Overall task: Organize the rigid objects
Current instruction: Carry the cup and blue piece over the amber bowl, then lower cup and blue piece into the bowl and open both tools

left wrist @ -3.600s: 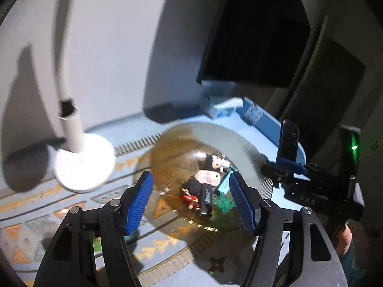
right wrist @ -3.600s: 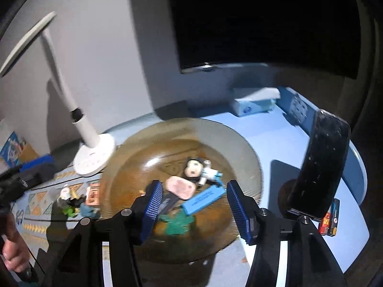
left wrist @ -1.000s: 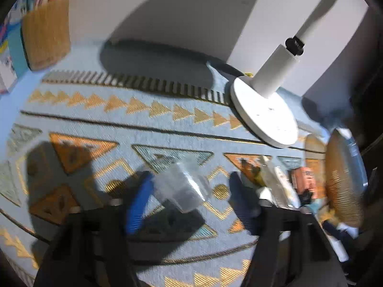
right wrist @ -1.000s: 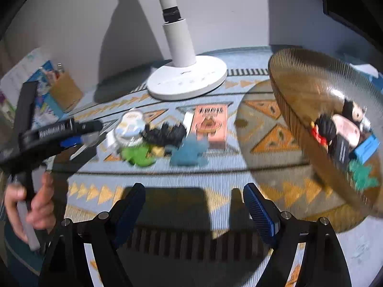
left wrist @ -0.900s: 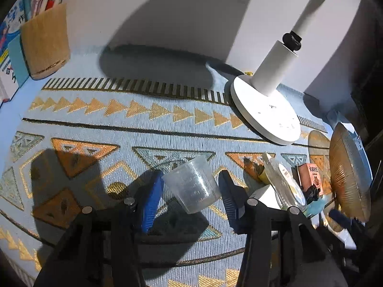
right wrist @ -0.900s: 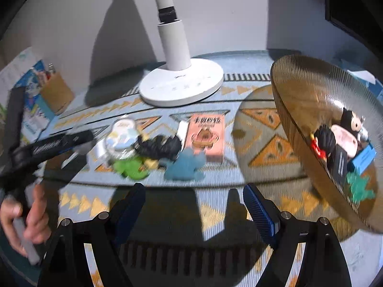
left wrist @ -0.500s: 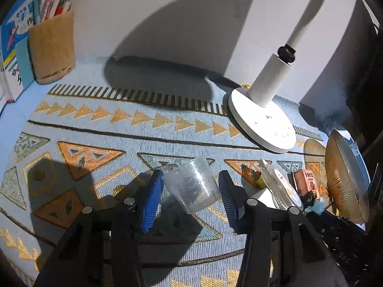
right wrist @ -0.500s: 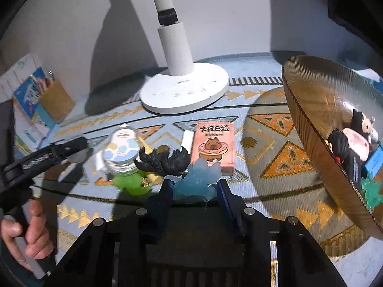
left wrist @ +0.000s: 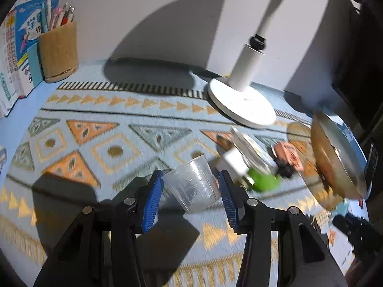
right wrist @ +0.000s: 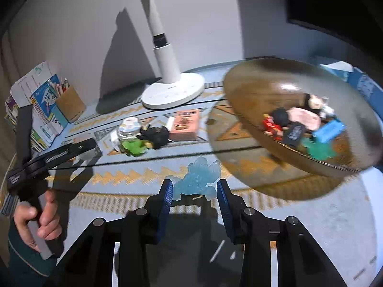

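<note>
Two things are held above the tabletop (left wrist: 71, 110): the left tongs (left wrist: 189, 191) pinch a clear plastic measuring cup (left wrist: 191, 184), tilted, and the right tongs (right wrist: 194, 191) pinch a pale blue translucent figure (right wrist: 198, 177). Right of the figure is an amber glass bowl (right wrist: 263, 91) with several small toys inside. Behind, on the patterned mat (right wrist: 143, 174), lie a small jar (right wrist: 128, 129), a green toy (right wrist: 134, 147), a black toy (right wrist: 155, 135) and a pink box (right wrist: 185, 122), near the white lamp base (right wrist: 172, 93).
</note>
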Tool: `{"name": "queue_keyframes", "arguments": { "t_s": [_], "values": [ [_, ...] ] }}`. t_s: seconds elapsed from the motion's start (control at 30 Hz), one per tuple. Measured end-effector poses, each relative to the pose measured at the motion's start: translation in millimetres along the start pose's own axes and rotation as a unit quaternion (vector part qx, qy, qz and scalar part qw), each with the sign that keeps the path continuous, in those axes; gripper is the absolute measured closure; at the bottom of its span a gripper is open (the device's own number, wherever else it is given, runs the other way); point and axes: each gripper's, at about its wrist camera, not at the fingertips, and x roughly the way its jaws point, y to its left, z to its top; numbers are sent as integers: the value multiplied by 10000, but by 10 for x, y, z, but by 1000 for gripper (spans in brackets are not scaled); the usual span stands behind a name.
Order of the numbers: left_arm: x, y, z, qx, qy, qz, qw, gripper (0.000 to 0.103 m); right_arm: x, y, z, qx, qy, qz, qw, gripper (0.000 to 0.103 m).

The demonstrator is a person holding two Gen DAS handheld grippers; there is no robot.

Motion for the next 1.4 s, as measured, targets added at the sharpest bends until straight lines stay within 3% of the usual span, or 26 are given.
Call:
{"name": "queue_keyframes", "arguments": {
  "t_s": [0.3,0.57,0.6,0.73,0.9,1.03,1.33,1.4],
  "values": [
    [-296,-457,-215,300,68,-395,9987,58,-443,-356,-151,215,-249,-172,9993,66],
    [-644,-1249,93,840,-267,-1070,9903,58,-903,-783,63,343,-805,-622,9942,66],
    [-663,-1358,149,905,-262,-1192,9884,58,-977,-870,134,376,-909,-723,9925,66],
    [-685,-1747,477,703,11,-2270,9713,58,-1172,-1170,353,585,-1161,-1067,9858,66],
    [-758,-2276,697,1202,-358,-2184,9678,58,-1364,-1602,607,978,-1465,-1244,9765,66],
    [-613,-2586,751,1440,-321,-2193,9644,58,-1393,-1829,753,1183,-1485,-1389,9719,66],
    [245,-3039,537,1867,382,-1716,9666,58,-756,-1934,868,1191,-818,-954,9849,66],
    [396,-3065,461,1918,500,-1607,9669,58,-626,-1916,851,1163,-651,-1025,9858,66]
  ]
}}
